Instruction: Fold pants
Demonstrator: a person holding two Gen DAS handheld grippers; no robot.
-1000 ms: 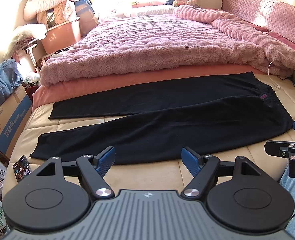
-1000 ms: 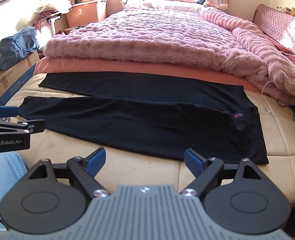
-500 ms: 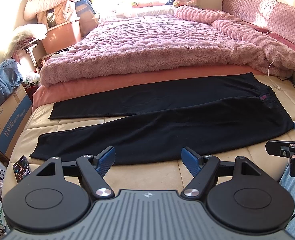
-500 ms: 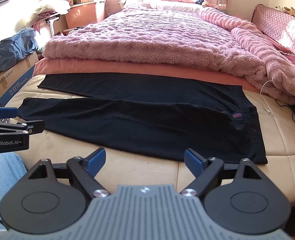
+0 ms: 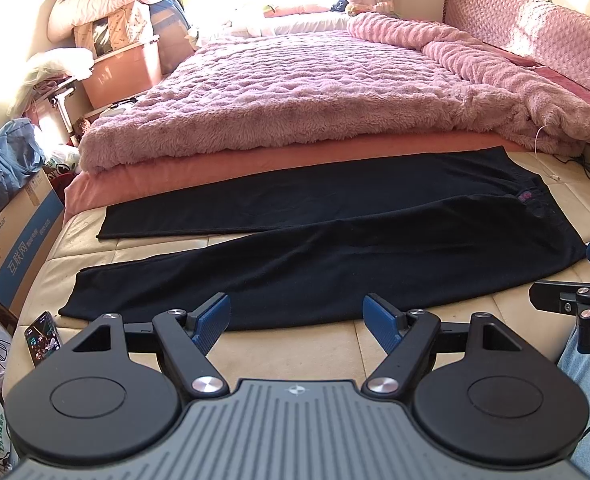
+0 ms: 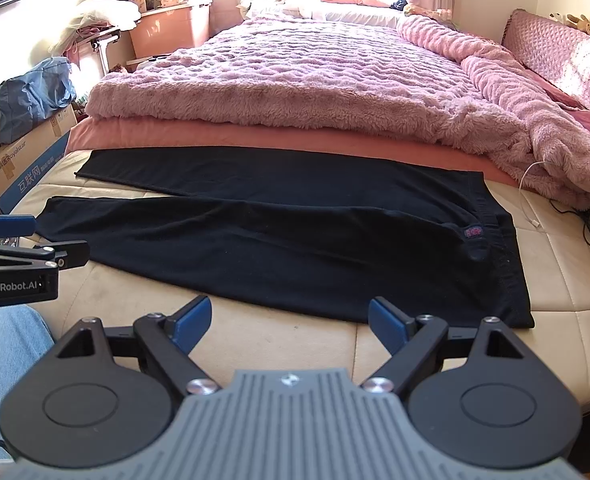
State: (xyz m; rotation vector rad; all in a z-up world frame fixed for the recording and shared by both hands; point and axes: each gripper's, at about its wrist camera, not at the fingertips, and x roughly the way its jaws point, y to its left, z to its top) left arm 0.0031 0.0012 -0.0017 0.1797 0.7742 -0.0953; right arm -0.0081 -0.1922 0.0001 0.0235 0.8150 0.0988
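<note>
Black pants [image 5: 335, 256] lie spread flat across the cream mattress [image 5: 295, 340], waistband at the right, both legs running left and splayed apart. In the right wrist view the pants [image 6: 295, 240] show a small pink label near the waistband. My left gripper [image 5: 297, 322] hovers open just short of the near leg's front edge, nothing between its fingers. My right gripper [image 6: 291, 326] is also open and empty, near the pants' front edge toward the waistband side. Each gripper shows at the edge of the other's view.
A fluffy pink blanket [image 5: 315, 92] on a salmon sheet lies right behind the pants. A phone [image 5: 43, 336] rests at the mattress's left corner. Cardboard box [image 5: 15, 248], bags and storage bins crowd the left floor. Cables [image 6: 575, 220] trail at the right. A denim-clad leg [image 6: 3, 356] is beside me.
</note>
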